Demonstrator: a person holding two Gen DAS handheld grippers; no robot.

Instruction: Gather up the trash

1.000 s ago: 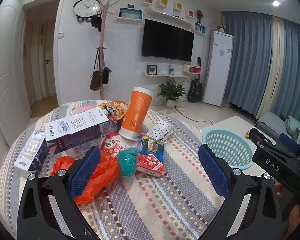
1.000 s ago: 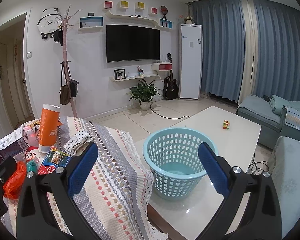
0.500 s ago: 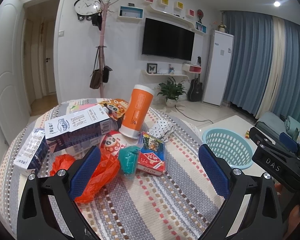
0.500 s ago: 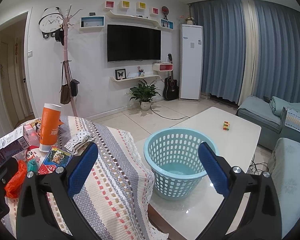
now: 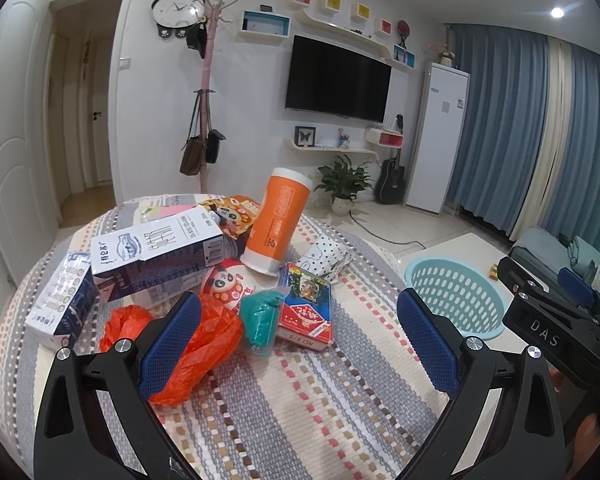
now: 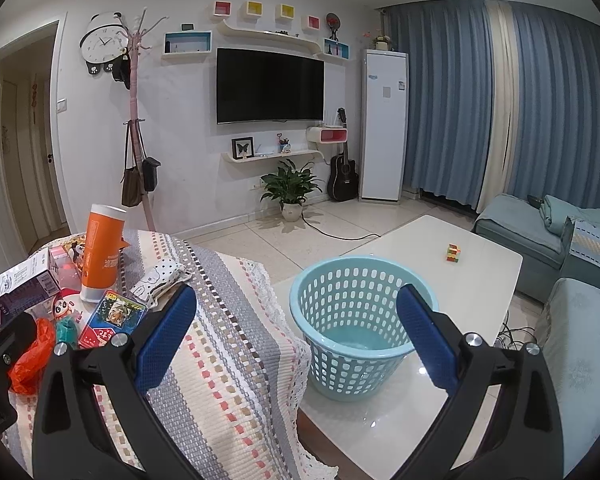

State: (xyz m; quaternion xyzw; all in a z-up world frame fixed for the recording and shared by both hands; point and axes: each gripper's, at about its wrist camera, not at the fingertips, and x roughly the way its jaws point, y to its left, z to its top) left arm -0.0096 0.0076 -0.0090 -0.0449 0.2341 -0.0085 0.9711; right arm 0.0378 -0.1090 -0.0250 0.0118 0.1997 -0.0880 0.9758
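At the far left of the striped-cloth counter (image 5: 300, 420) a small blue-and-white carton (image 5: 60, 304) lies on its side, with a larger milk carton (image 5: 160, 252) just beside it, resting tilted over other packets. In front of them sits a crumpled orange plastic bag (image 5: 208, 344), partly behind the left pad of the left claw (image 5: 298, 346), which hangs above the cloth with its blue pads spread wide and nothing between them. Behind the bag is a round panda-print packet (image 5: 228, 284), and touching the bag's right edge is a teal crumpled wrapper (image 5: 260, 316). An orange cylindrical container (image 5: 278, 224) with a white cap stands tilted at the middle of the pile, a panda snack bag (image 5: 236, 216) behind it. Right of the teal wrapper lies a red playing-card box (image 5: 306, 308), flat on the cloth, and beyond it a white polka-dot cloth (image 5: 324, 256). Past the counter's right edge, lower down, a light-blue perforated basket (image 6: 356, 320) stands upright on a white coffee table (image 6: 480, 264); it looks empty inside. The right claw (image 6: 296, 338) hovers over the counter's corner and the basket, its pads equally wide apart and gripping nothing. A small multicoloured cube (image 6: 453, 252) sits further along the table, well apart from the basket, and a teal sofa (image 6: 540, 232) lies at the far right.
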